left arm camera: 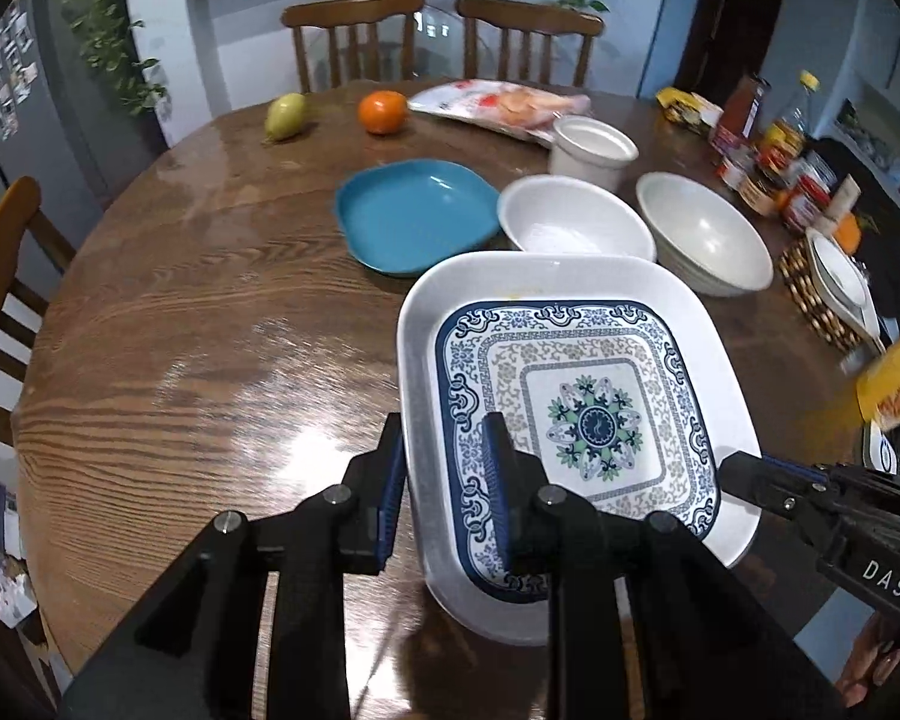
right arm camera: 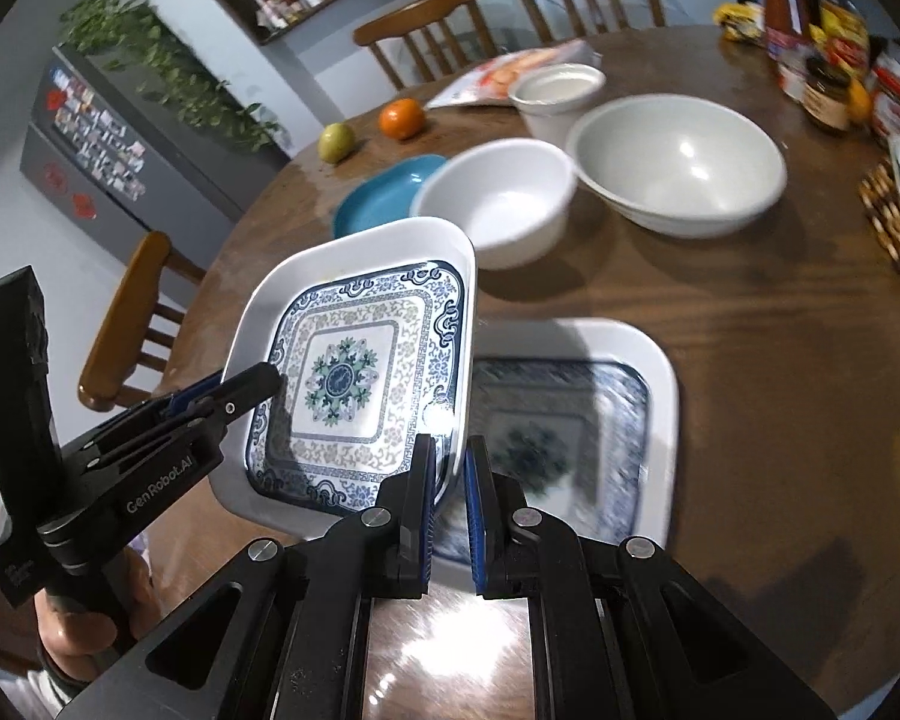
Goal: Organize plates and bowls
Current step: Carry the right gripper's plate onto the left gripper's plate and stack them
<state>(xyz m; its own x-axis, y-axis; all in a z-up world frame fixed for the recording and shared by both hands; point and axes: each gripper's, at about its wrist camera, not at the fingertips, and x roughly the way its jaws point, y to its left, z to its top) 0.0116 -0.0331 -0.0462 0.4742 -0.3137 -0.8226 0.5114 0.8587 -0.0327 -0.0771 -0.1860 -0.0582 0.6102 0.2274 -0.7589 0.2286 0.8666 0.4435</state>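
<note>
Patterned square plate [left arm camera: 576, 396] at lower centre of left wrist view, lifted clear of counter [left arm camera: 210, 330]. Left hand-held gripper [left arm camera: 444, 492] clamped on plate's left rim, one pad outside, one inside. Right hand-held gripper [right arm camera: 450, 480] nipped narrow on plate's opposite rim [right arm camera: 450, 360], lower centre of right wrist view. Second patterned plate [right arm camera: 618, 396] flat on counter just right, beneath.

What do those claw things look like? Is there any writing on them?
Both are black plastic with silver screws. Each claw has two fingers lined with ridged blue pads. White lettering reads "GenRobot.AI" on the left claw and "DAS" on the right claw.
</note>
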